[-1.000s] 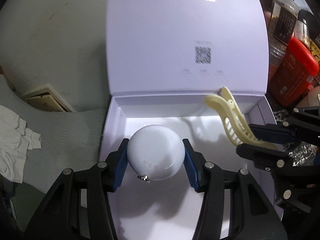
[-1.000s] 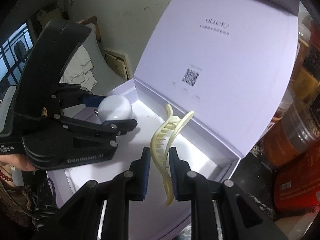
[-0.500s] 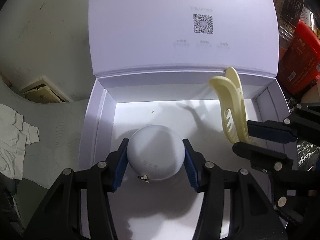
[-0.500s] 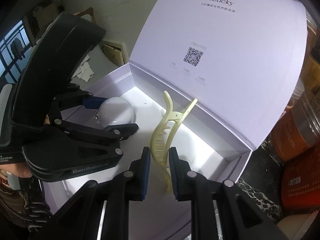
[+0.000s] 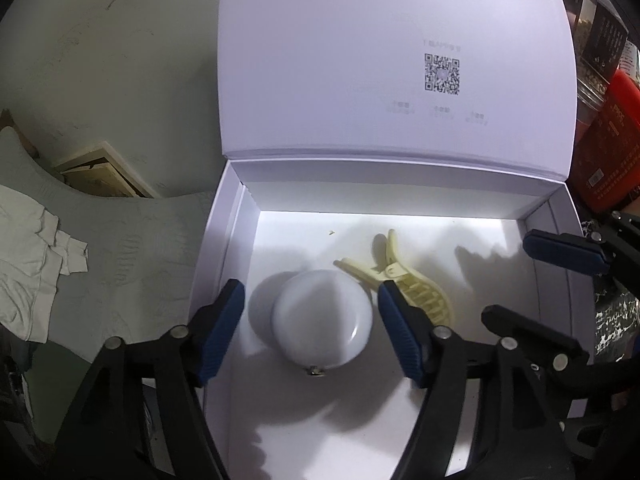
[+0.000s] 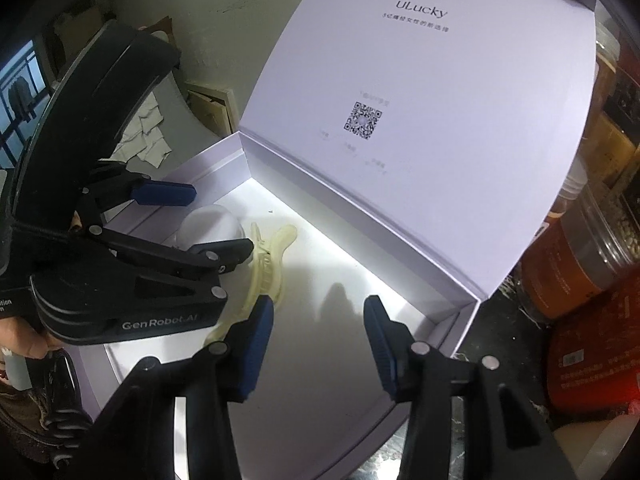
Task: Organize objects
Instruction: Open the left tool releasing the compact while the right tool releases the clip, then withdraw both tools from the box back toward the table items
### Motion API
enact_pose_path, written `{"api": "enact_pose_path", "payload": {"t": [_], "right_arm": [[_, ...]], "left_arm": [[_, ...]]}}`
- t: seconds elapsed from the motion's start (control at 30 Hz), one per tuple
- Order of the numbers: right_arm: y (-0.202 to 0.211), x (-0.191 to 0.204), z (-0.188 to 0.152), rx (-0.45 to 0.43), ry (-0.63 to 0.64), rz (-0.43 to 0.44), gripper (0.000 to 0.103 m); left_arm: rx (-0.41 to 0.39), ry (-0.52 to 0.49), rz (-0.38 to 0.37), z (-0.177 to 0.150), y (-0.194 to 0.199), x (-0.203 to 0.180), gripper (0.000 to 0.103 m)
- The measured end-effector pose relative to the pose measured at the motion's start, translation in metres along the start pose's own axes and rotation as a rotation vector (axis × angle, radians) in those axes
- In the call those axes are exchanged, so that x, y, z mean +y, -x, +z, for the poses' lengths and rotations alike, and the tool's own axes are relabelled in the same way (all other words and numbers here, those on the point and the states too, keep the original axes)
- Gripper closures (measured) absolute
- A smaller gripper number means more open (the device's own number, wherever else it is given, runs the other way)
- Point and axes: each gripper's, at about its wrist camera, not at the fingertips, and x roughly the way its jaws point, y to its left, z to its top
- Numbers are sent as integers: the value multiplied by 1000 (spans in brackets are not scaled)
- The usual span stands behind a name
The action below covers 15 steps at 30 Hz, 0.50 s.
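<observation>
Two things lie on the floor of the open white box (image 5: 236, 216). From the left wrist, the left gripper (image 5: 310, 330) has just been opening: its blue pads flank the white dome (image 5: 322, 320) without touching, and its right pad covers part of the cream hair clip (image 5: 416, 280), which touches the dome. The floor by the right wall is bare.

From the right wrist, the right gripper (image 6: 318, 344), jaws just opened and empty, hangs over that floor; the left gripper's body hides most of the dome (image 6: 212, 224), with the clip (image 6: 268, 268) beside it. The raised lid (image 6: 440, 80) closes the far side, with jars (image 6: 592, 248) beyond the box's right wall.

Inside the open box (image 5: 224, 264), a round case (image 5: 322, 320) lies left of a hair clip (image 5: 404, 280), touching it; jars (image 6: 580, 248) stand right of the box.
</observation>
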Motion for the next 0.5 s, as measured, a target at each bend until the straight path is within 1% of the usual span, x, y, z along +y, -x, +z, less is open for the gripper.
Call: {"api": "enact_pose_path", "payload": {"t": [0.07,0.17,0.3,0.33,0.4,0.43,0.5], "right_arm": [[2,1,1,-3,7,-12,55],[5,1,2,-6,12,-30,55],[11,0,2,-17,13,-40,55],[14,0,3,-20,11,-42,55],[21,-3,1,-30,5,-47,55],[35,6,-13,-36,5,-49,55],[44,11,-9,-59,2,-54,55]], "left_arm": [[-5,-1,3,-2,5,-2,31],[-7,5,0,7,13,2,30],[-27,13,10,11,20,4,28],[-33,16,12,8,20,12,28],[-50,33,17,5,28,15,28],[-65,40,19,5,34,15,28],[-96,37,27,4,45,11,28]]}}
